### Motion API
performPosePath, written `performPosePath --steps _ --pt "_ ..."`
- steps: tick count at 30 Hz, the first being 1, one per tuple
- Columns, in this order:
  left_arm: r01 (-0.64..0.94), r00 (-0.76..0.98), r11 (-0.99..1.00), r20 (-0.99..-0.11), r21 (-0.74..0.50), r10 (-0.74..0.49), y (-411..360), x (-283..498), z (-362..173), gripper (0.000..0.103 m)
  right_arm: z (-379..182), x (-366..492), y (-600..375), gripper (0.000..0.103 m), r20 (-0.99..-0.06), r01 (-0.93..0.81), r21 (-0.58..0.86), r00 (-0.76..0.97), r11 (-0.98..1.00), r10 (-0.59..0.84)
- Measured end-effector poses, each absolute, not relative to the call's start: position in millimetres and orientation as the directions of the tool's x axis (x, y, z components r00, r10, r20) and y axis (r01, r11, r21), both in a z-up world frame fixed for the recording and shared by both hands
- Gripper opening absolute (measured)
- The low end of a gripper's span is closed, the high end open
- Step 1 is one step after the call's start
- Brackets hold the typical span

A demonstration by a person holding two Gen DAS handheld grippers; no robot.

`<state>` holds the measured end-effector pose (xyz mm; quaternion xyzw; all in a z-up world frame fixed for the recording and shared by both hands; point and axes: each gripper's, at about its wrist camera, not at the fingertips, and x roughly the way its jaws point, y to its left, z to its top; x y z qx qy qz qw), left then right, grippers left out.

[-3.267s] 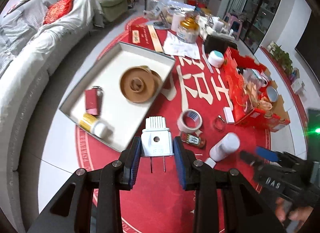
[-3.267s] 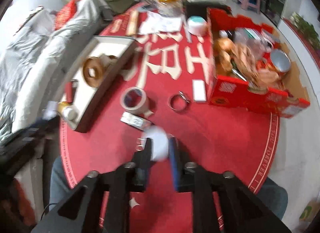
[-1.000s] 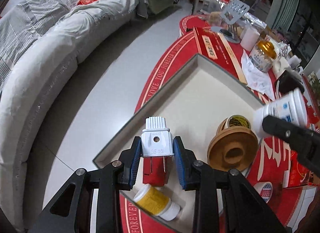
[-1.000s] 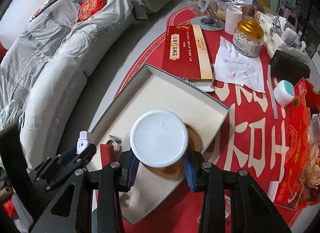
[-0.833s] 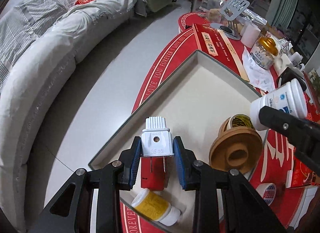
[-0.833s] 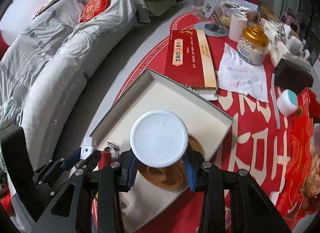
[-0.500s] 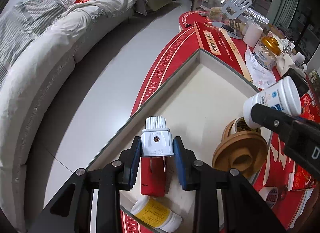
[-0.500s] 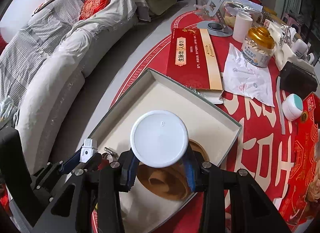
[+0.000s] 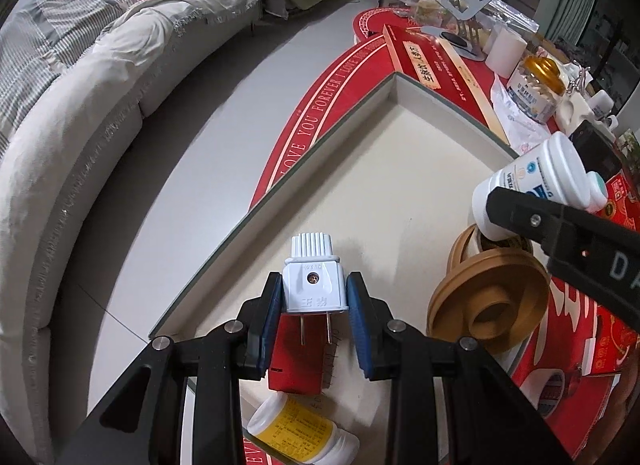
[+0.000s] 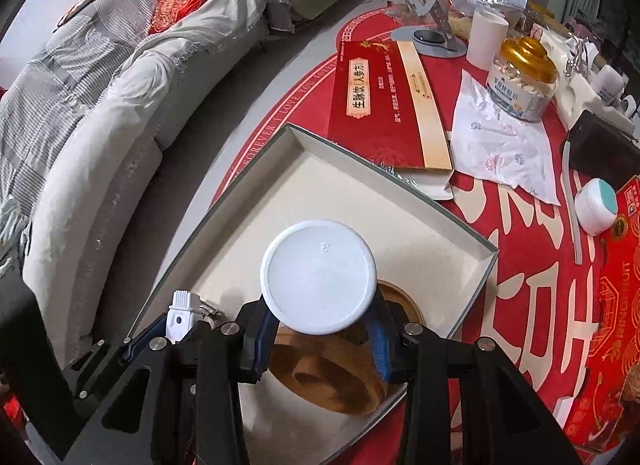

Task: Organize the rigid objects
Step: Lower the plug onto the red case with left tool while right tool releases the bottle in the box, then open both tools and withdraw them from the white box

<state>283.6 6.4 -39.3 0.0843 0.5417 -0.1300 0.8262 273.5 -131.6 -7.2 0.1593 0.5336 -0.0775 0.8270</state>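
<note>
My left gripper [image 9: 313, 299] is shut on a white two-pin plug [image 9: 313, 283], held over the near left part of the shallow cream tray [image 9: 384, 169]. Below the plug lie a red flat box [image 9: 294, 361] and a yellow-labelled bottle [image 9: 302, 435] inside the tray. My right gripper [image 10: 318, 331] is shut on a white plastic bottle [image 10: 318, 277], seen bottom-up, above a brown tape spool [image 10: 328, 381] in the same tray [image 10: 360, 189]. In the left wrist view the bottle [image 9: 536, 185] hangs at the right over the spool [image 9: 488, 305].
A red and gold gift box [image 10: 384, 101], a paper sheet [image 10: 504, 145], a gold-lidded jar [image 10: 522, 77], a small teal-topped pot [image 10: 596, 205] and a red carton [image 10: 616, 305] lie on the red round mat. A grey sofa [image 9: 80, 105] curves along the left.
Both grippers sank a little toward the tray. The white bottle drifted left over the brown spool. Both grips are unchanged.
</note>
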Motion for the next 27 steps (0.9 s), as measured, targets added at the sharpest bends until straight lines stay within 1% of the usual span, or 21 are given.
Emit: performPosePath --steps 1,3,4,5,6,7,8,9,10,11,12,14,17,21,23,27 --pt "0.306 0.38 0.952 -0.917 0.002 -0.12 5 283 -40 0.035 -9 274 -133 0.041 -0.909 0.302 0.182 0.415 0.936 0.043" --pt "0.306 0.388 0.952 -0.916 0.022 -0.103 3 283 -41 0.042 -13 275 -134 0.041 -0.912 0.313 0.189 0.407 0.931 0.049" --pt "0.304 0.392 0.952 -0.915 0.031 -0.095 1 282 -41 0.056 -14 275 -135 0.042 -0.912 0.318 0.192 0.407 0.928 0.049" --pt "0.3 0.392 0.953 -0.915 0.034 -0.09 0 282 -41 0.074 -14 275 -136 0.044 -0.912 0.321 0.193 0.407 0.927 0.049" --pt "0.294 0.39 0.955 -0.916 0.032 -0.09 0 282 -41 0.08 -14 275 -137 0.062 -0.911 0.32 0.197 0.408 0.927 0.053" --pt "0.291 0.39 0.956 -0.916 0.022 -0.097 1 282 -40 0.082 -14 274 -137 0.077 -0.911 0.319 0.197 0.409 0.927 0.052" --pt "0.288 0.381 0.957 -0.92 0.021 -0.094 1 282 -40 0.083 -13 274 -138 0.097 -0.909 0.321 0.193 0.414 0.927 0.046" --pt "0.281 0.367 0.959 -0.927 0.029 -0.079 1 284 -41 0.086 -10 271 -139 0.098 -0.899 0.322 0.193 0.437 0.927 0.035" --pt "0.271 0.341 0.962 -0.938 0.031 -0.066 1 286 -44 0.092 -6 267 -139 0.098 -0.889 0.323 0.19 0.458 0.927 0.022" --pt "0.264 0.322 0.964 -0.944 0.02 -0.069 2 289 -46 0.101 -2 264 -140 0.098 -0.882 0.325 0.179 0.471 0.929 0.005" --pt "0.248 0.296 0.969 -0.952 -0.003 -0.079 5 291 -48 0.103 0 262 -141 0.098 -0.88 0.326 0.175 0.475 0.929 -0.001" --pt "0.229 0.271 0.973 -0.957 -0.036 -0.099 8 290 -50 0.103 3 253 -145 0.098 -0.877 0.338 0.182 0.48 0.923 -0.003" --pt "0.228 0.274 0.973 -0.956 -0.037 -0.101 10 284 -47 0.103 8 232 -155 0.098 -0.864 0.374 0.195 0.503 0.907 -0.021" --pt "0.246 0.29 0.967 -0.947 -0.065 -0.137 9 270 -38 0.103 11 192 -176 0.098 -0.847 0.47 0.141 0.513 0.871 -0.139" --pt "0.259 0.311 0.964 -0.939 -0.066 -0.148 8 260 -31 0.103 1 177 -192 0.098 -0.861 0.515 0.117 0.479 0.849 -0.172" --pt "0.274 0.309 0.958 -0.936 -0.082 -0.169 10 243 -24 0.103 -32 164 -230 0.098 -0.916 0.606 0.075 0.356 0.792 -0.186"
